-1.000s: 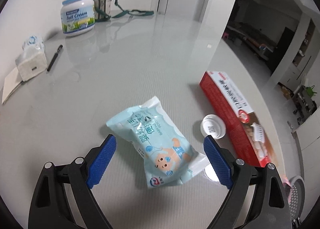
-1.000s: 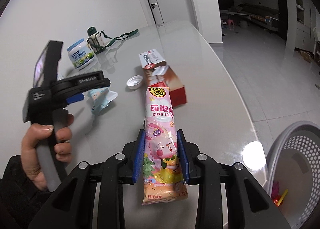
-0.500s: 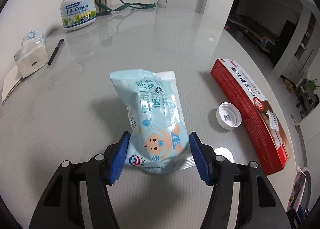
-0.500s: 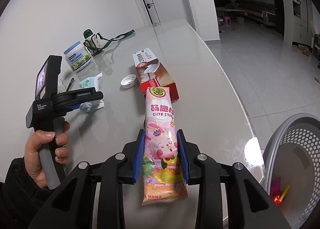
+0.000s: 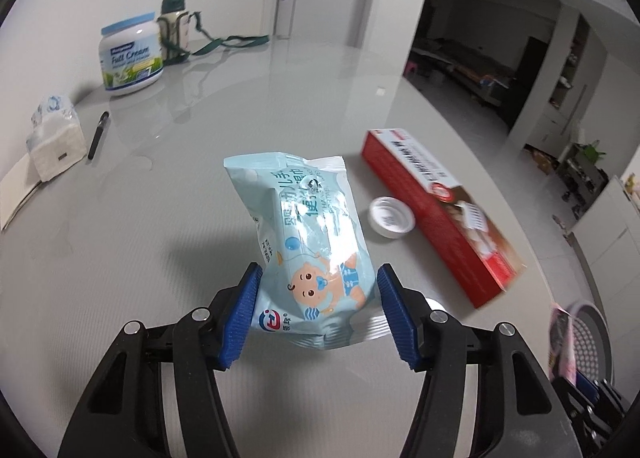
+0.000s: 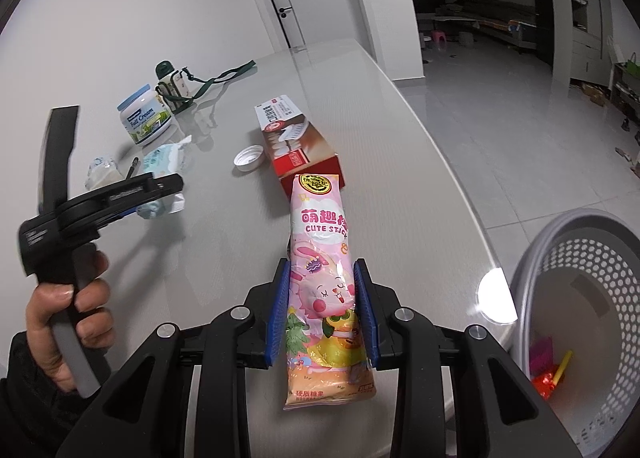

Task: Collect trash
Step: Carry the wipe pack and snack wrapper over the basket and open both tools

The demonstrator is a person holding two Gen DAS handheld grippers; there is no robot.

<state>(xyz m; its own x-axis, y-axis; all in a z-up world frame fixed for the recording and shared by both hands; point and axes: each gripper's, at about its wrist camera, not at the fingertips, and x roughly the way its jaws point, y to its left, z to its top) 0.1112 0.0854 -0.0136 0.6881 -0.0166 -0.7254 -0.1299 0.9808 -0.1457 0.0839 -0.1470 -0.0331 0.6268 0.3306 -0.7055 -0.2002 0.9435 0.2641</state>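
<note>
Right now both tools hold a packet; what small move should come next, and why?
Probably swing the right tool rightward over the basket: its candy pack is gripped and clear of the table, and the basket sits close on that side.

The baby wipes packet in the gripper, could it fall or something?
Maybe. The left gripper pinches only the bottom end of the wipes packet, so the floppy top could sag and slip out. The right gripper holds the pink candy bag short of the basket, so it could drop outside.
</note>
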